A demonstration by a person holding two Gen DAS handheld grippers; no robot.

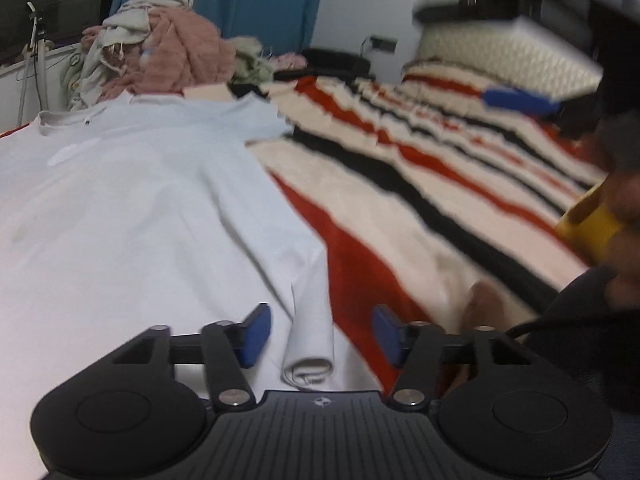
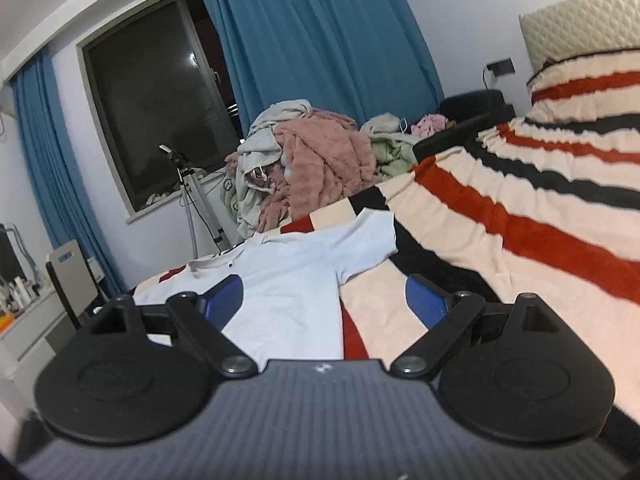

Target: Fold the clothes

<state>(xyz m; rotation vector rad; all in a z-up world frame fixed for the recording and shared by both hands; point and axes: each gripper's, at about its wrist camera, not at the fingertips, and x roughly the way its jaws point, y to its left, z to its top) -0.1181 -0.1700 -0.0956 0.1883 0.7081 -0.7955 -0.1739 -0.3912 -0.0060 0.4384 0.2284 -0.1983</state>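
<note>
Shirt (image 1: pixel 132 208) flat on striped blanket (image 1: pixel 420 184), collar away from fingers. Left gripper (image 1: pixel 322 334) fingers spread wide, low over shirt's near edge; rolled hem fold (image 1: pixel 310 344) lies between them, untouched. Right gripper (image 2: pixel 324 300) fingers also apart, empty, raised; shirt (image 2: pixel 288 276) ahead between them, nearer left finger. Clothes pile (image 2: pixel 312 152) beyond shirt.

A bed (image 2: pixel 520 240) lies under a blanket (image 1: pixel 420 184) striped cream, red and black, with a quilted cream headboard (image 2: pixel 580 20) at its far end. Blue curtains (image 2: pixel 320 32) flank a dark window (image 2: pixel 152 112). A tripod stand (image 2: pixel 192 200) rises below the sill.
</note>
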